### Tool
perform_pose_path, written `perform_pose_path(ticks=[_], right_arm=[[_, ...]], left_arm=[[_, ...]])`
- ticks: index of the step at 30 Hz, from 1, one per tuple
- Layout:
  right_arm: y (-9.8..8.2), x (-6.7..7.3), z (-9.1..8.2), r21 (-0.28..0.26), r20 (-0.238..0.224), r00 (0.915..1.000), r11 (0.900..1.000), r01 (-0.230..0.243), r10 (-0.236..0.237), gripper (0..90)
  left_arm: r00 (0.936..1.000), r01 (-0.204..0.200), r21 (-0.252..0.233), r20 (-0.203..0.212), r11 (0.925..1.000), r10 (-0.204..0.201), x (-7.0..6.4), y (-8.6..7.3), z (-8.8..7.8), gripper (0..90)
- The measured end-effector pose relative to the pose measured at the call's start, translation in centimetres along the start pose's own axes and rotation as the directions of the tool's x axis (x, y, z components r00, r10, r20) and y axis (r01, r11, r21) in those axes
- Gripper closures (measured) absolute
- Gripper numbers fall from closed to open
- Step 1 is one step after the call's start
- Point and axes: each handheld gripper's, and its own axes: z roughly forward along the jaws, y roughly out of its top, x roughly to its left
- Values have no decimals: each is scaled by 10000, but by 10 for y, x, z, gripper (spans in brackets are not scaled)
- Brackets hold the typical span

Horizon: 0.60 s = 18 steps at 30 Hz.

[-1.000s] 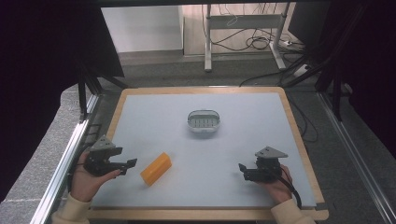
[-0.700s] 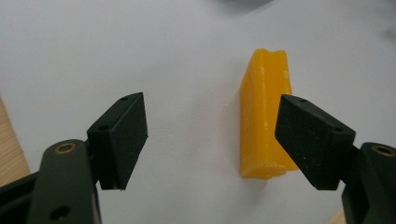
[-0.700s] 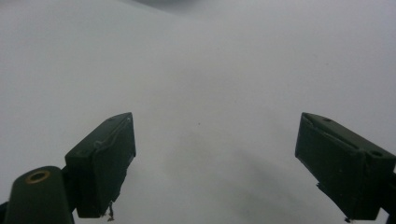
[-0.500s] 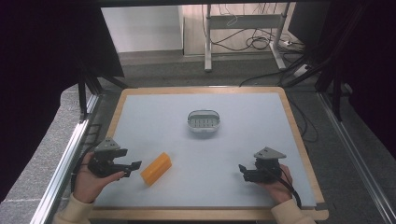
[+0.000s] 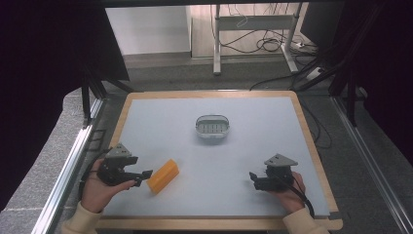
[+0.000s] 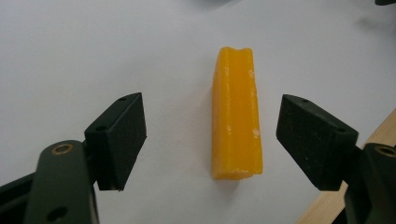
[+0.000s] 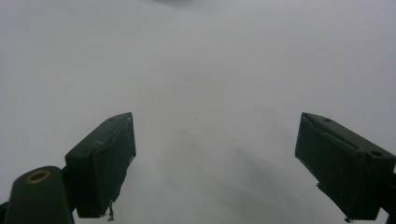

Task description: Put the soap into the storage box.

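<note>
Your left gripper point(image 5: 139, 176) sits at the table's near left, jaws spread wide and holding nothing, the orange block point(image 5: 163, 176) lying flat just ahead, lined up between them in the left gripper view. Risk: close off-centre and one pad point(image 6: 122, 140) nudges the block first, skewing or sliding it on the smooth table point(image 5: 253, 141). Mid-table, well beyond, stands the small grey basket point(image 5: 213, 128). Far right, your right gripper point(image 5: 258, 179) rests wide open, empty, over bare surface

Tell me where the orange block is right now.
In the high view the orange block lies flat at the table's near left, just ahead of the open left gripper, well short of the grey basket.
</note>
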Motion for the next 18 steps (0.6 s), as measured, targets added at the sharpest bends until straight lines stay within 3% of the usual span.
perform_pose_path(ticks=[18], right_arm=[[1, 2, -1, 32, 59, 9999, 9999, 113, -114, 125]], left_arm=[[9992, -394, 768, 114, 9963, 387, -17, 15, 23, 242]])
